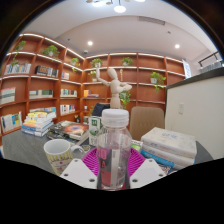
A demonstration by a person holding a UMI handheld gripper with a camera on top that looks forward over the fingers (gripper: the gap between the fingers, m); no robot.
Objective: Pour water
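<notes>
Clear, glossy plastic bottle (113, 150) with a white, matt-looking plastic cap (115, 118); highlights run down its smooth, ribbed wall. Hand-held gripper (113, 170): white, smooth plastic fingers (82, 174) bearing magenta pads (93, 160) with a matt, dotted texture, closed against the bottle's sides. Glazed ceramic mug (58, 153), pale with printed leaf motif, slightly shiny. Paper-covered books (170, 146) in stacks, covers smooth. Tabletop (25, 150) dark grey, matt. Bookshelves (40, 82) of warm, red-brown wood with a smooth, satin finish.
</notes>
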